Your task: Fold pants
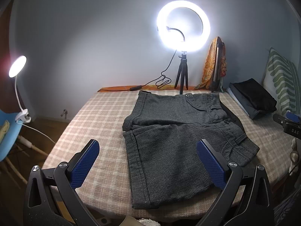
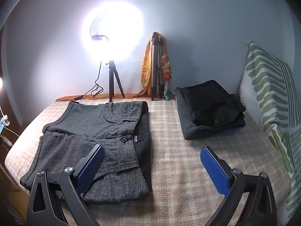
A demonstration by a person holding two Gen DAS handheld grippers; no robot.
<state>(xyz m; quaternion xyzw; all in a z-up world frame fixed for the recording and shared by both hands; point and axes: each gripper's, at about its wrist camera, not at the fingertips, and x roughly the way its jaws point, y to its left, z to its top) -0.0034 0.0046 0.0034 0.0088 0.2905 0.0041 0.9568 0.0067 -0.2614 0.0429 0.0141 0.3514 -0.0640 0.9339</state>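
Grey checked pants (image 1: 169, 141) lie flat on the checked bed cover (image 1: 97, 116), legs pointing left and waist to the right. They also show in the right wrist view (image 2: 90, 137), with a dark lining at the waist. My left gripper (image 1: 147, 149) is open and empty, held above the near leg. My right gripper (image 2: 152, 155) is open and empty, above the waist end; its left finger (image 2: 90, 165) is over the cloth. The right gripper also shows at the right edge of the left wrist view (image 1: 287, 122).
A lit ring light on a tripod (image 1: 181, 75) stands at the far edge. A second tripod draped with a scarf (image 2: 157, 69) leans on the wall. A stack of dark folded clothes (image 2: 210, 107) and a green-striped pillow (image 2: 272, 94) lie right. A clip lamp (image 1: 17, 69) sits left.
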